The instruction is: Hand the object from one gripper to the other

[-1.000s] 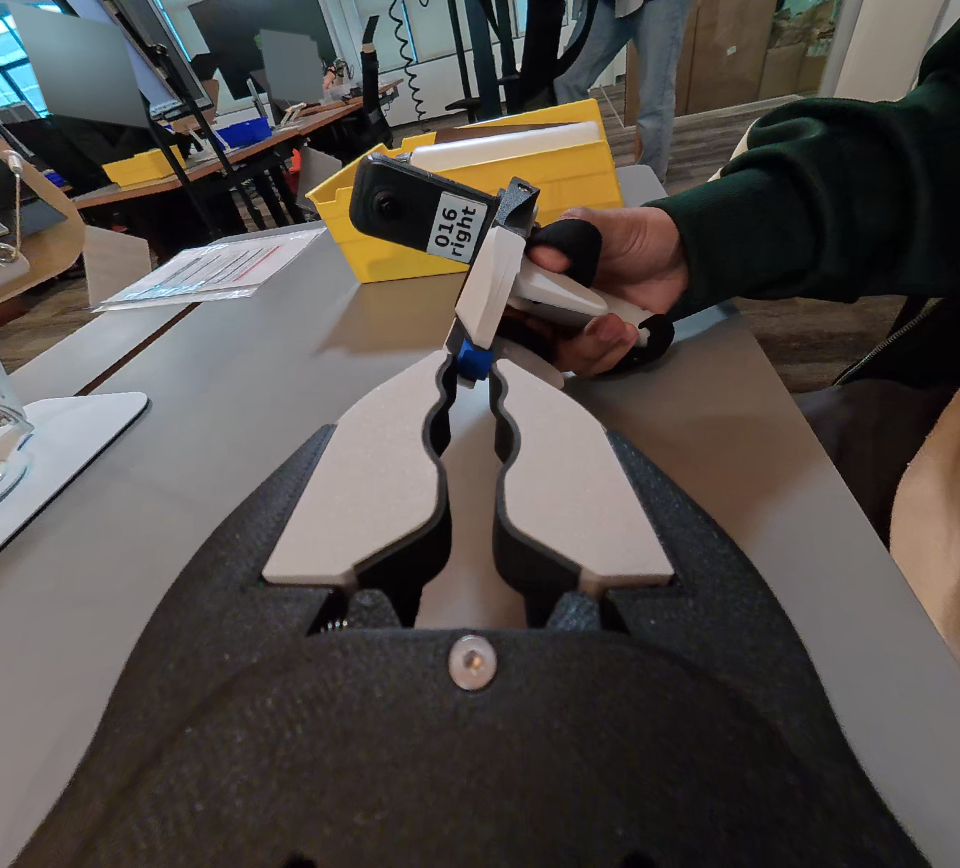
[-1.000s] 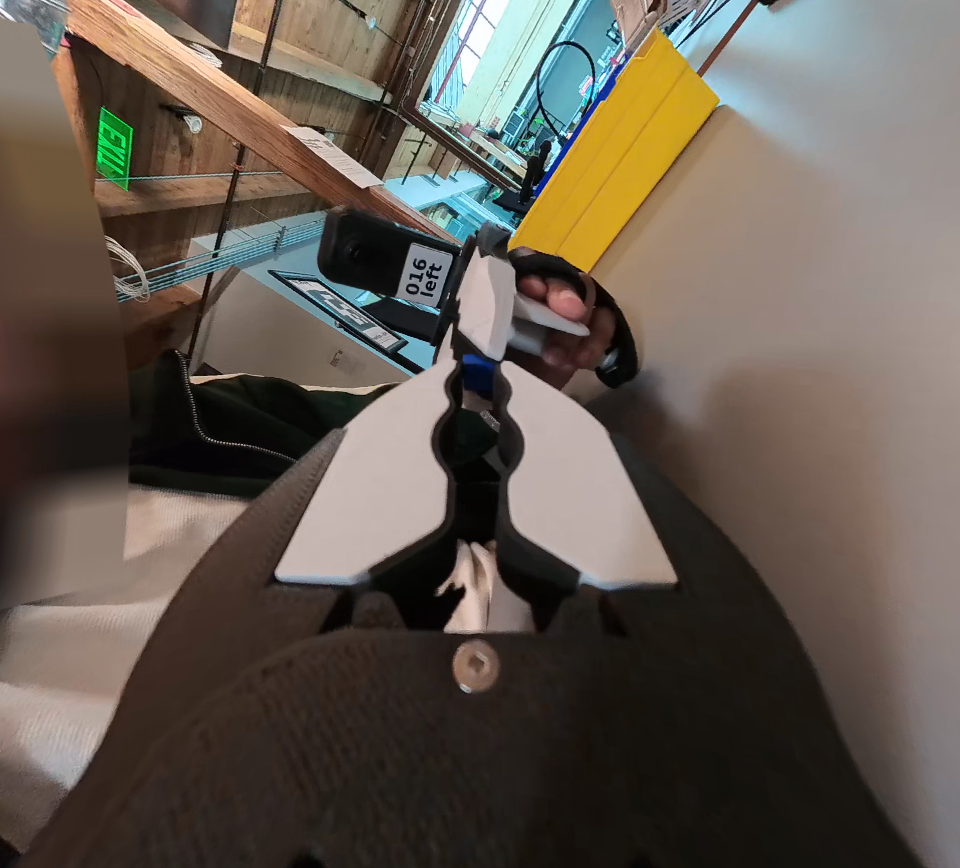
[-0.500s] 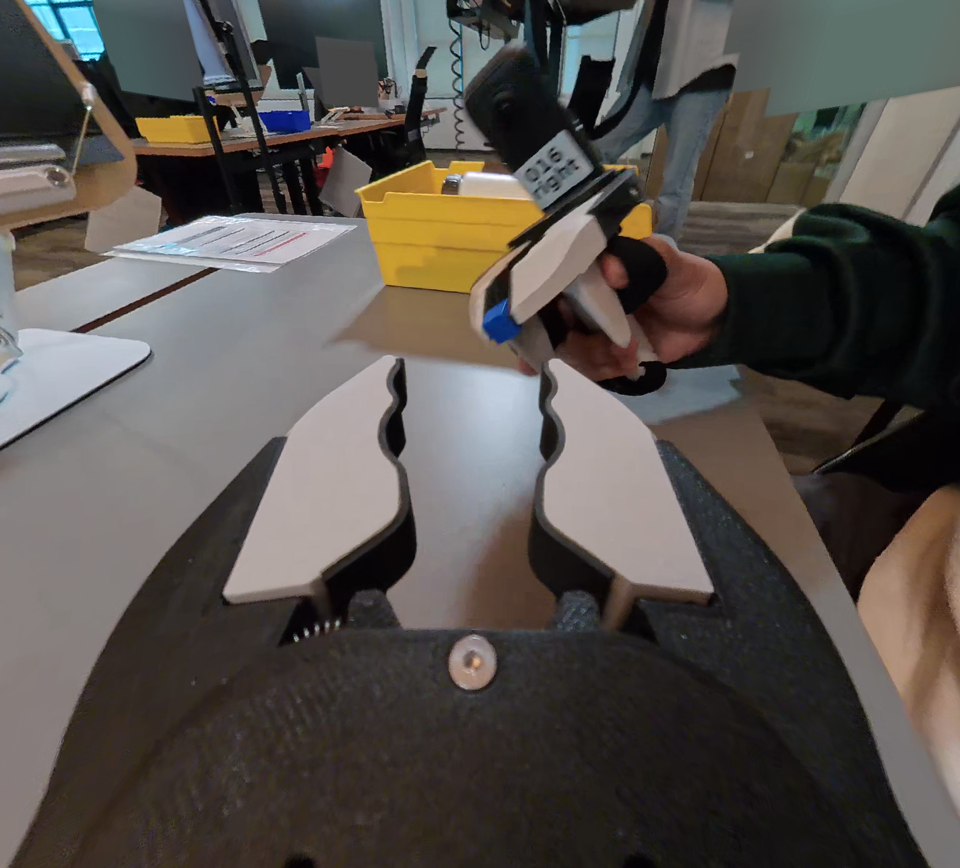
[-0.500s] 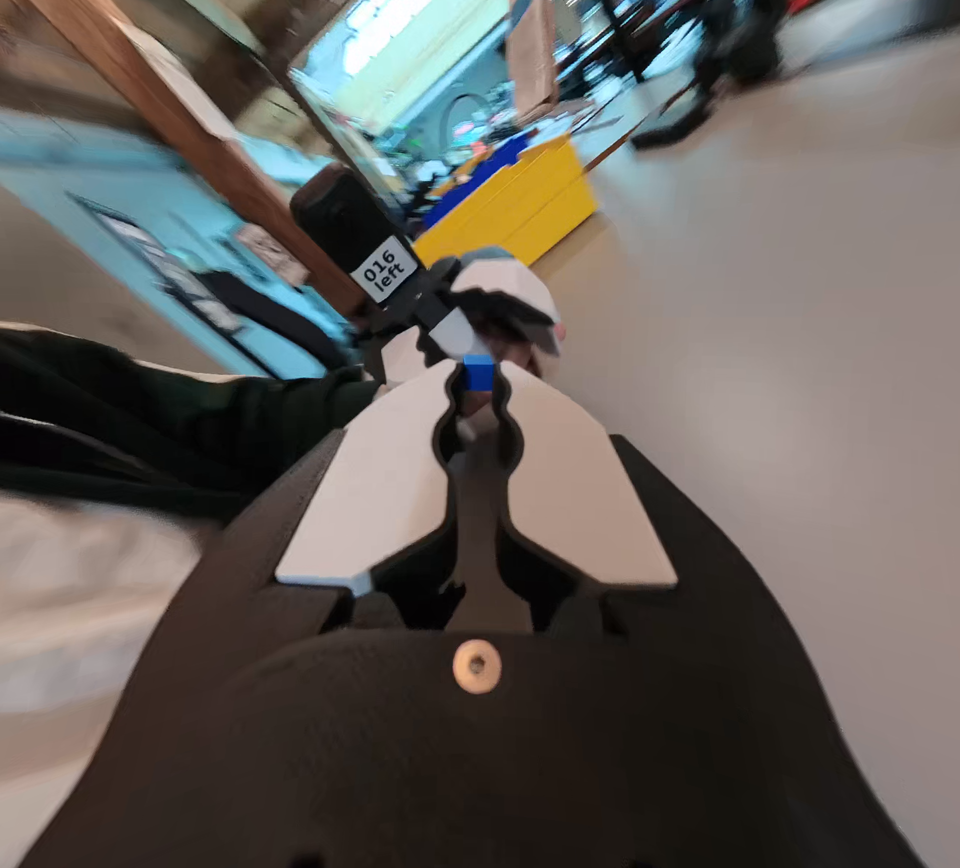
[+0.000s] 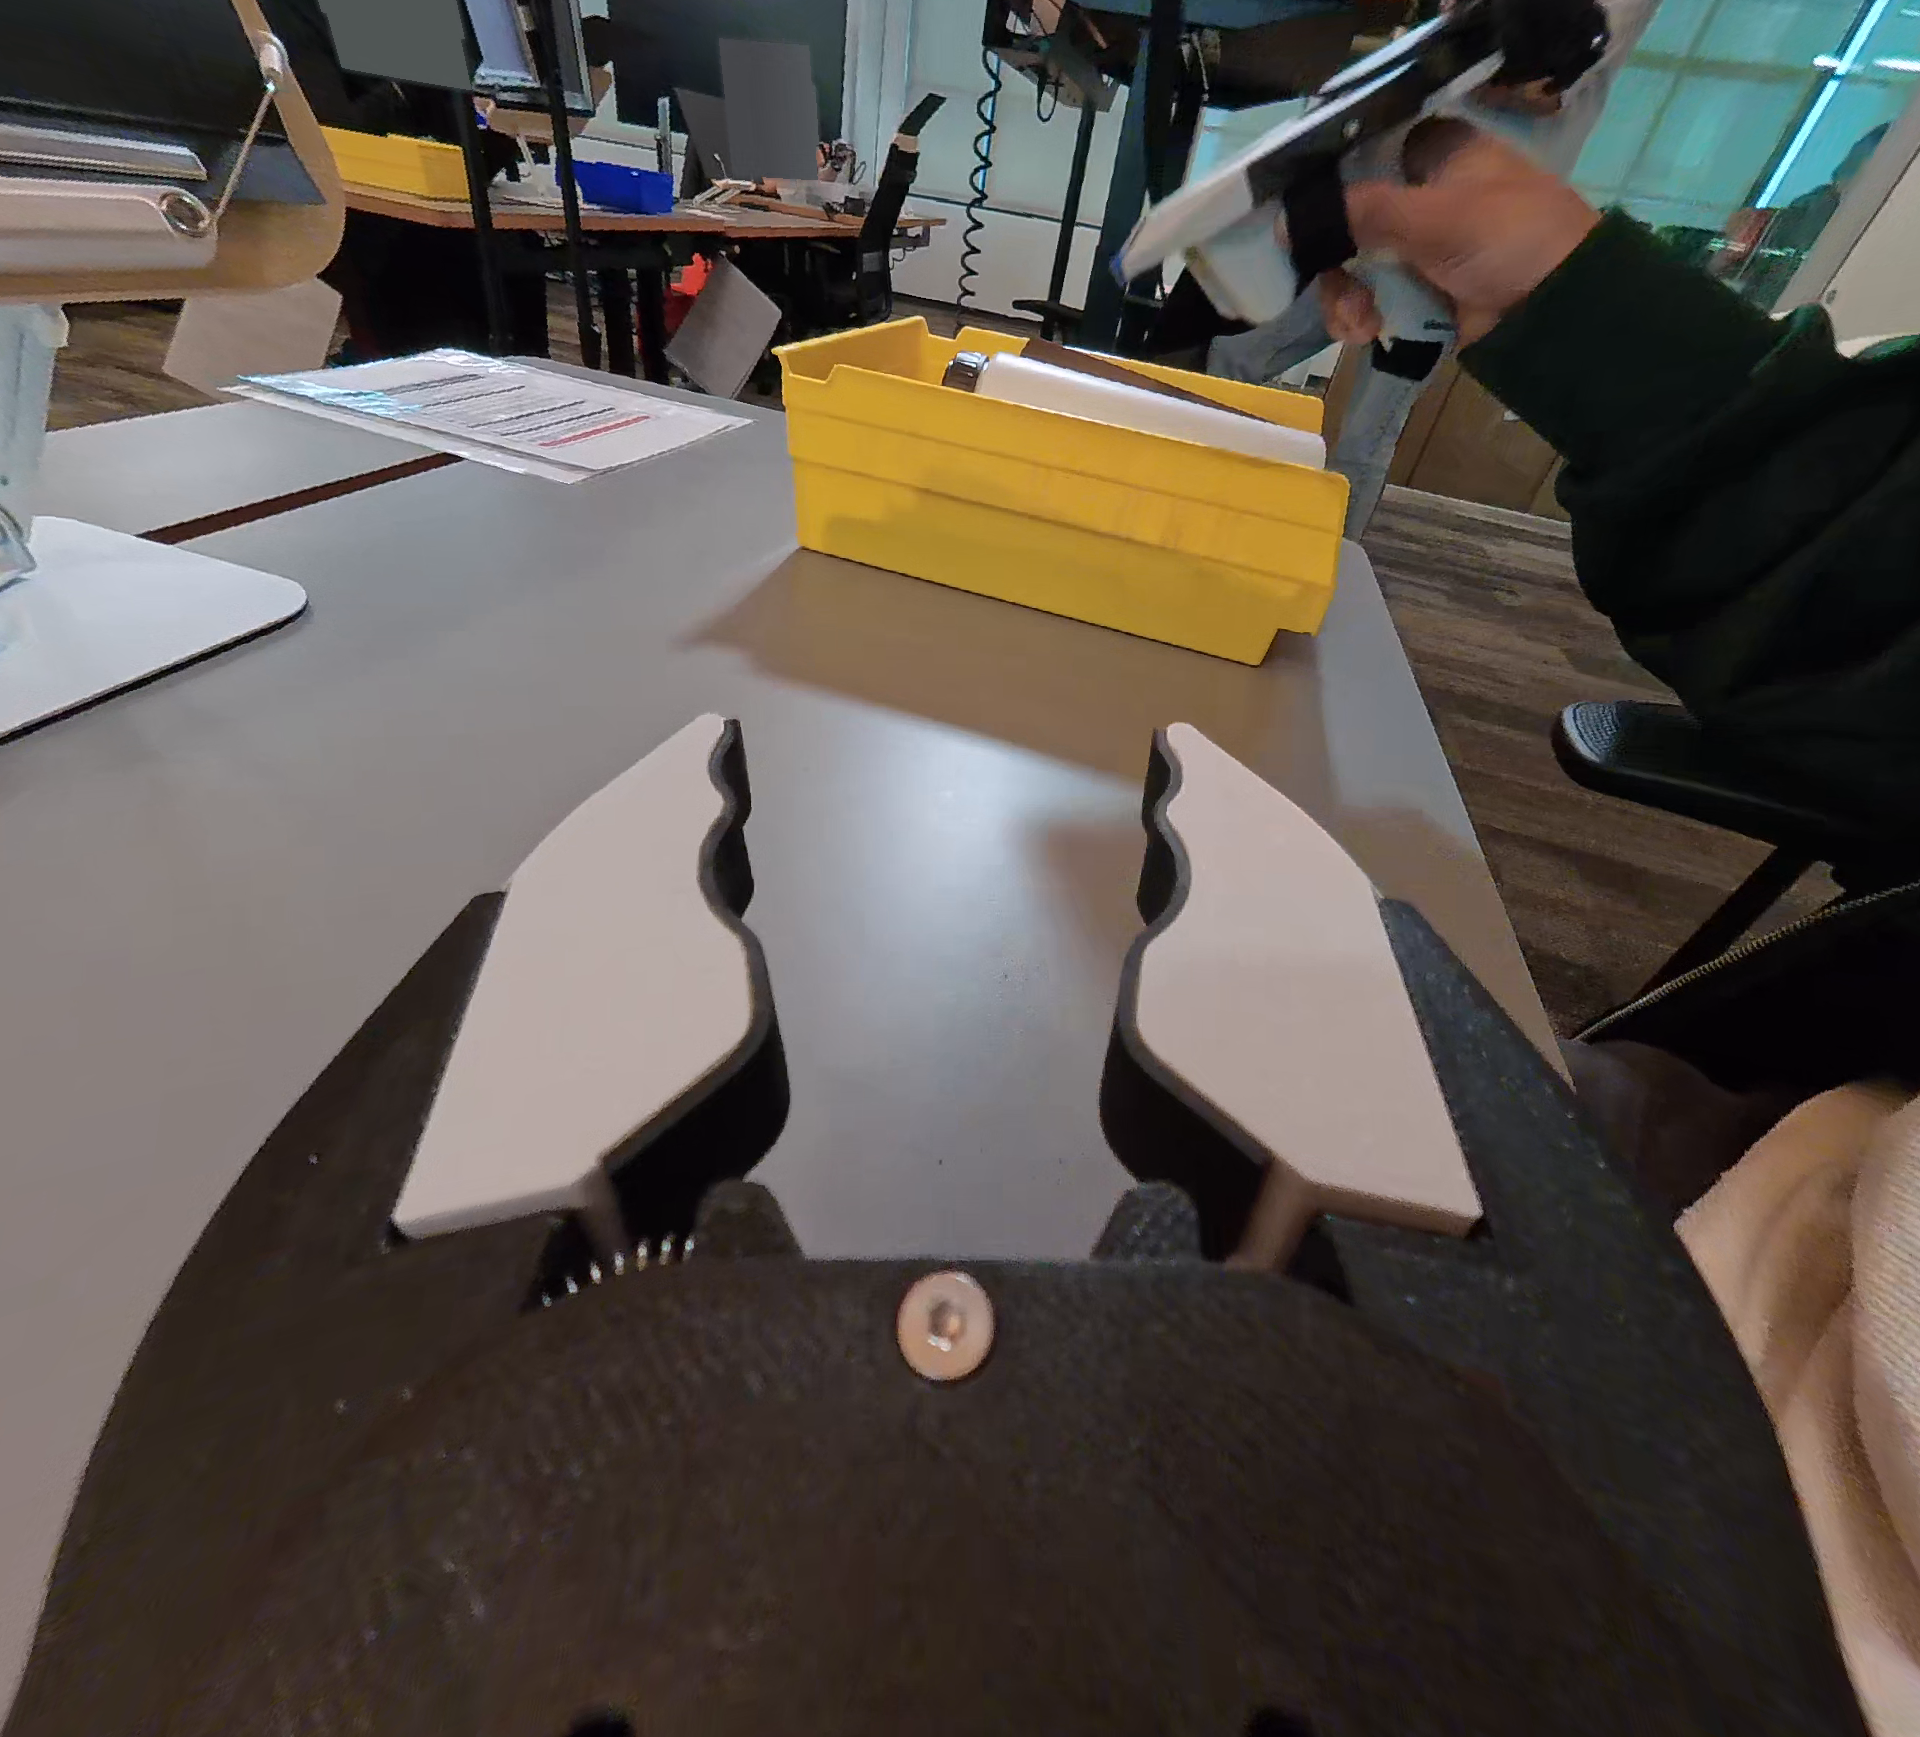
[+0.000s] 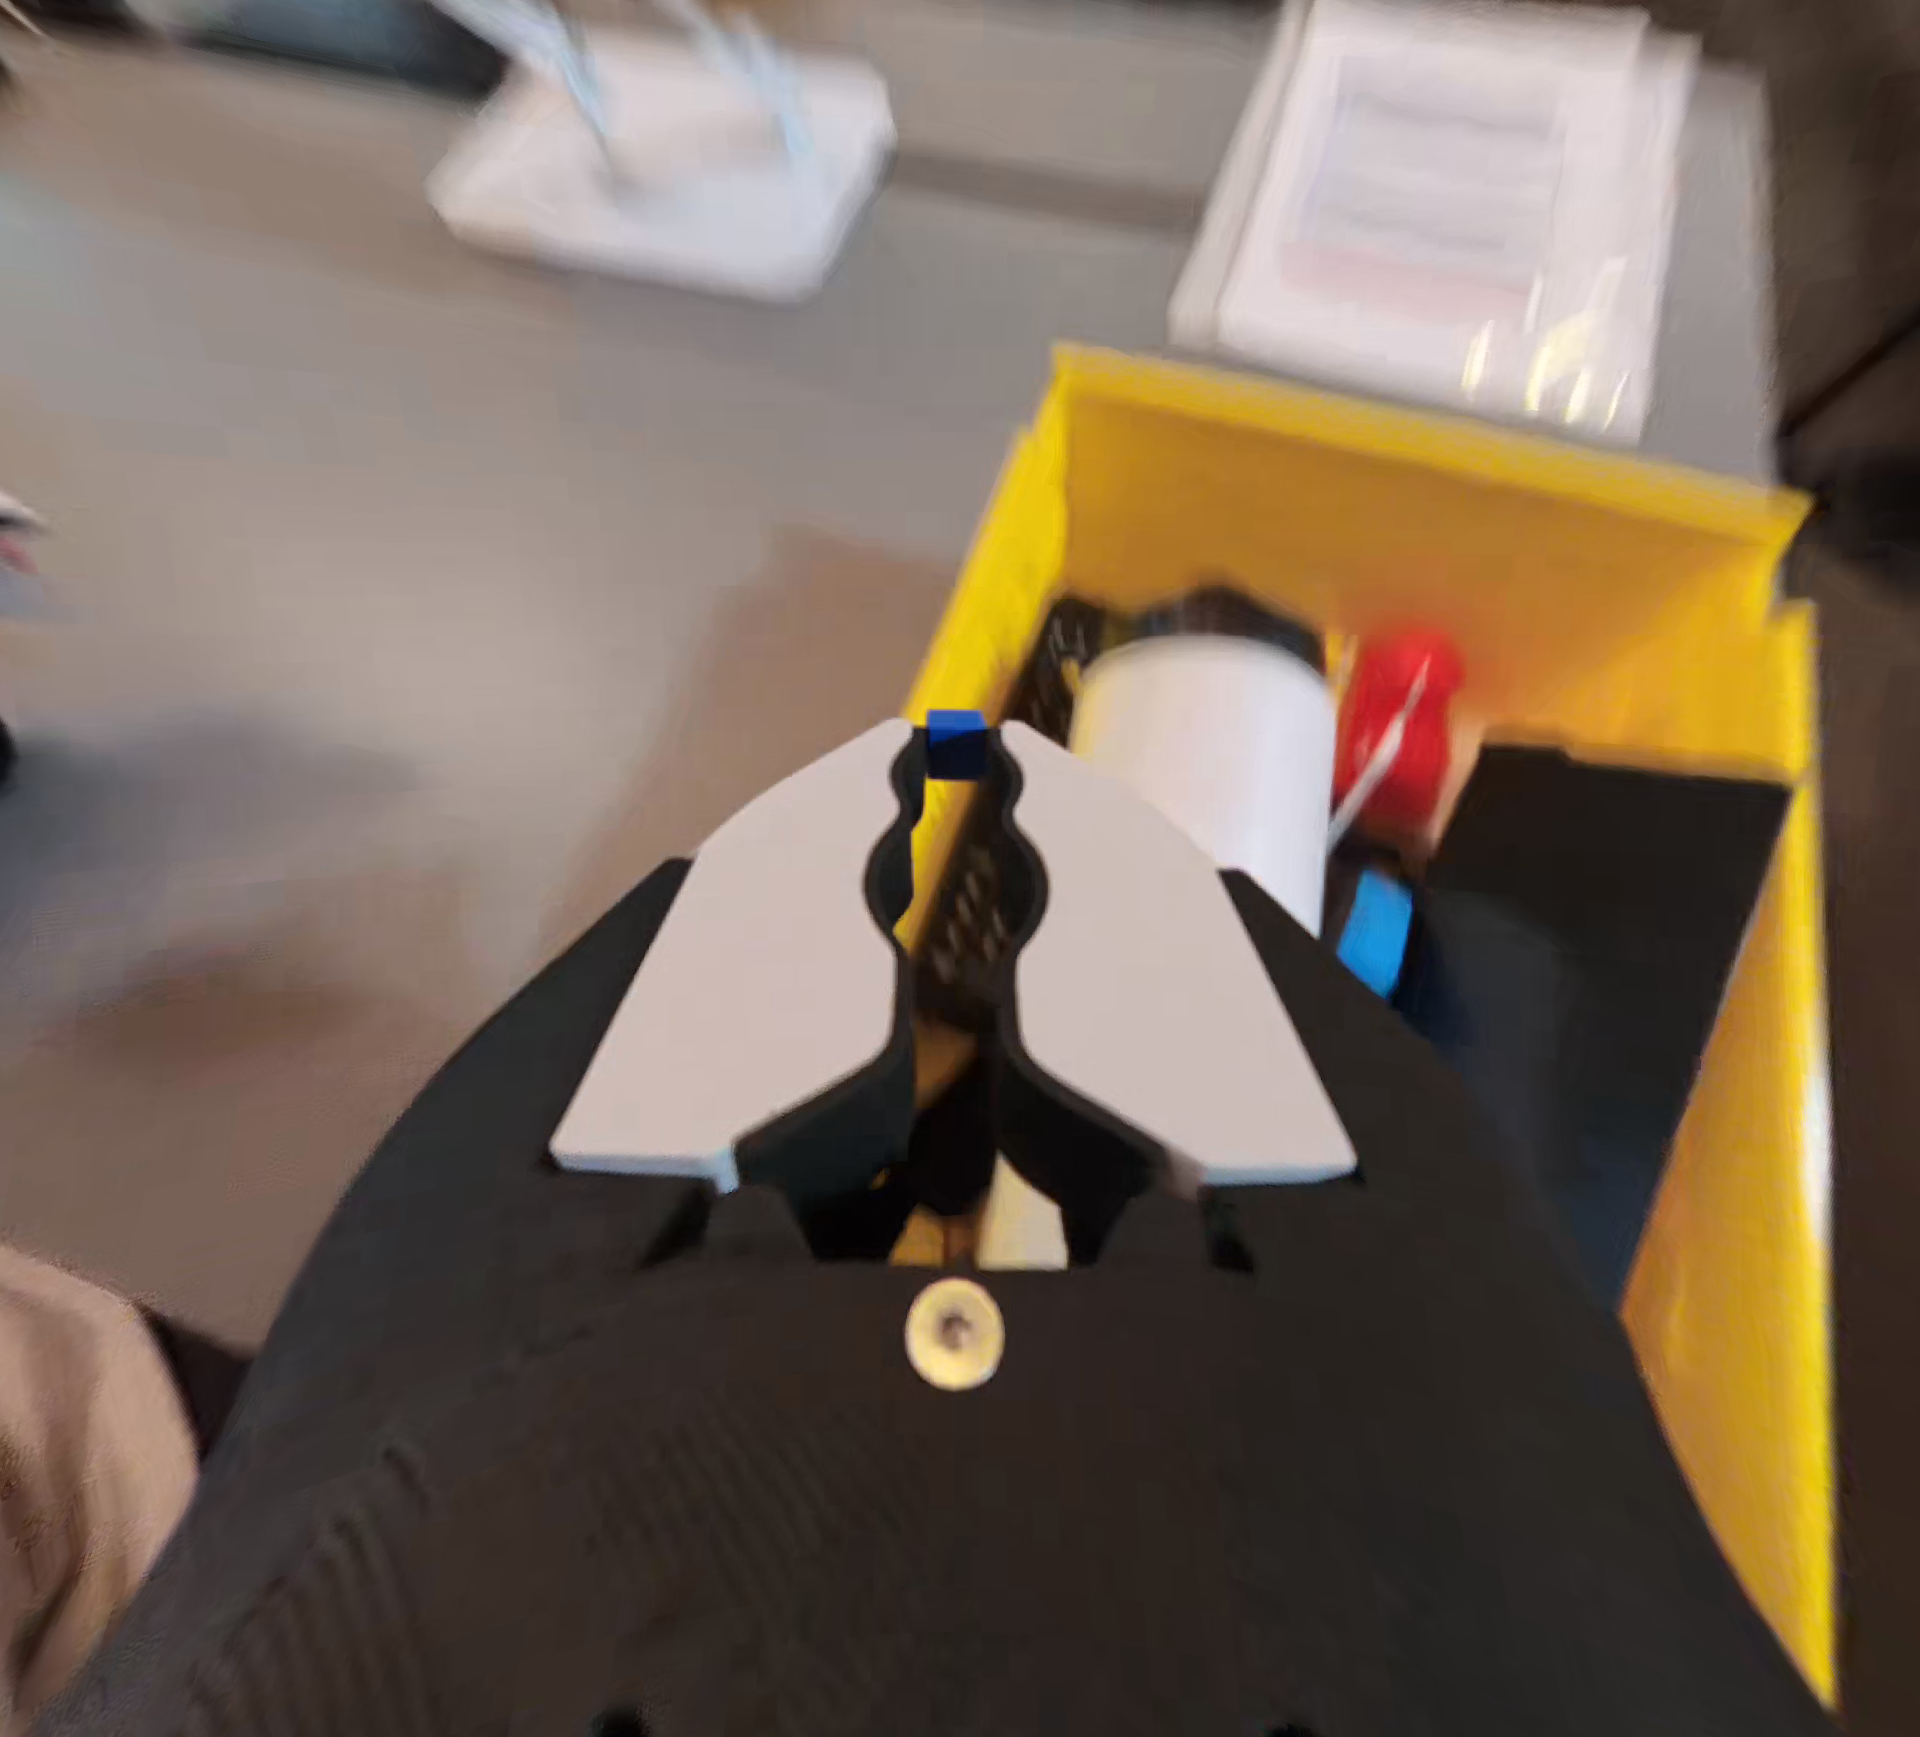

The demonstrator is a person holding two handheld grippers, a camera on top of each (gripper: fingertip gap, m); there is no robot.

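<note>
My right gripper [image 6: 956, 737] is shut on a small blue block [image 6: 954, 744] held at its fingertips, above the near left rim of a yellow bin [image 6: 1403, 461]. In the left wrist view the right gripper [image 5: 1127, 259] is raised at the upper right, above the yellow bin [image 5: 1039, 534], held by a hand in a dark green sleeve; only a sliver of blue shows at its tip. My left gripper [image 5: 945, 742] is wide open and empty, low over the grey table [image 5: 468, 648].
The bin holds a white cylinder [image 6: 1205, 752], a red item [image 6: 1392, 731], a blue item [image 6: 1377, 929] and dark items. A paper sheet in plastic [image 5: 488, 414] and a white stand base [image 5: 135, 617] lie on the table. A chair [image 5: 1704, 773] stands at the right edge.
The left gripper let go of the blue block and opened wide. The right gripper, shut on the block, pulled away, rose and swung over the yellow bin.
</note>
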